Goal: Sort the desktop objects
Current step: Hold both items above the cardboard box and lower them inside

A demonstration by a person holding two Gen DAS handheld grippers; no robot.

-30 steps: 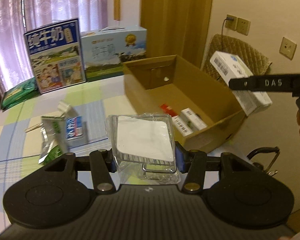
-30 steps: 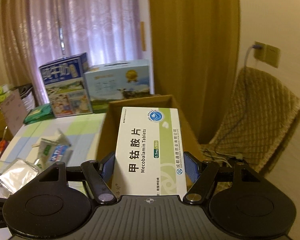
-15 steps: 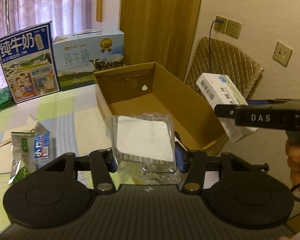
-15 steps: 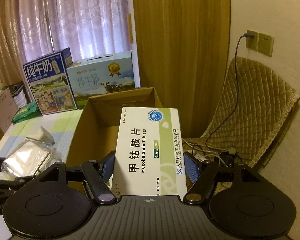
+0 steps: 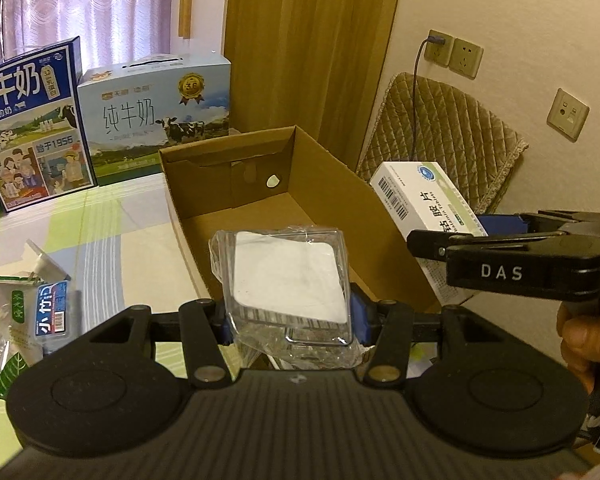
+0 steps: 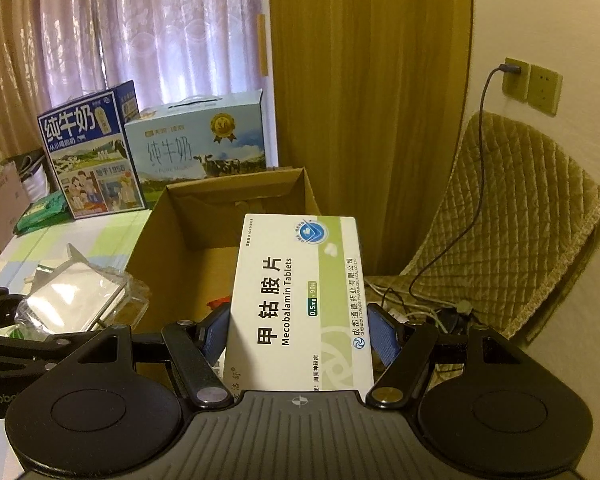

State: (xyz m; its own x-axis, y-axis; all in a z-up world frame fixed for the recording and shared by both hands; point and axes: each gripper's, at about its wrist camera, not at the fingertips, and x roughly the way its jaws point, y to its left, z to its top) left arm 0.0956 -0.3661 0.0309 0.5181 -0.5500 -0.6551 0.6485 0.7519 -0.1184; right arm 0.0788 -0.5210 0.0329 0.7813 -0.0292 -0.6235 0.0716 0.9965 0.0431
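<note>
My left gripper (image 5: 290, 316) is shut on a clear plastic packet (image 5: 288, 280) with a white card inside, held over the near end of the open cardboard box (image 5: 332, 184). My right gripper (image 6: 298, 336) is shut on a white and green tablet box (image 6: 300, 300) marked Mecobalamin Tablets. In the left wrist view that tablet box (image 5: 420, 200) hangs over the cardboard box's right wall. In the right wrist view the clear packet (image 6: 76, 300) shows at lower left, and the cardboard box (image 6: 180, 248) lies ahead.
Two milk cartons (image 5: 32, 128) (image 5: 156, 108) stand at the table's back. A green and blue pouch (image 5: 32, 316) lies on the checked tablecloth (image 5: 112, 240) at left. A quilted chair (image 6: 512, 232), a cable and wall sockets (image 5: 456, 52) are right of the box.
Both grippers have closed in on the cardboard box with their loads. The packet is now over the box's near end and the tablet box over its right wall.
</note>
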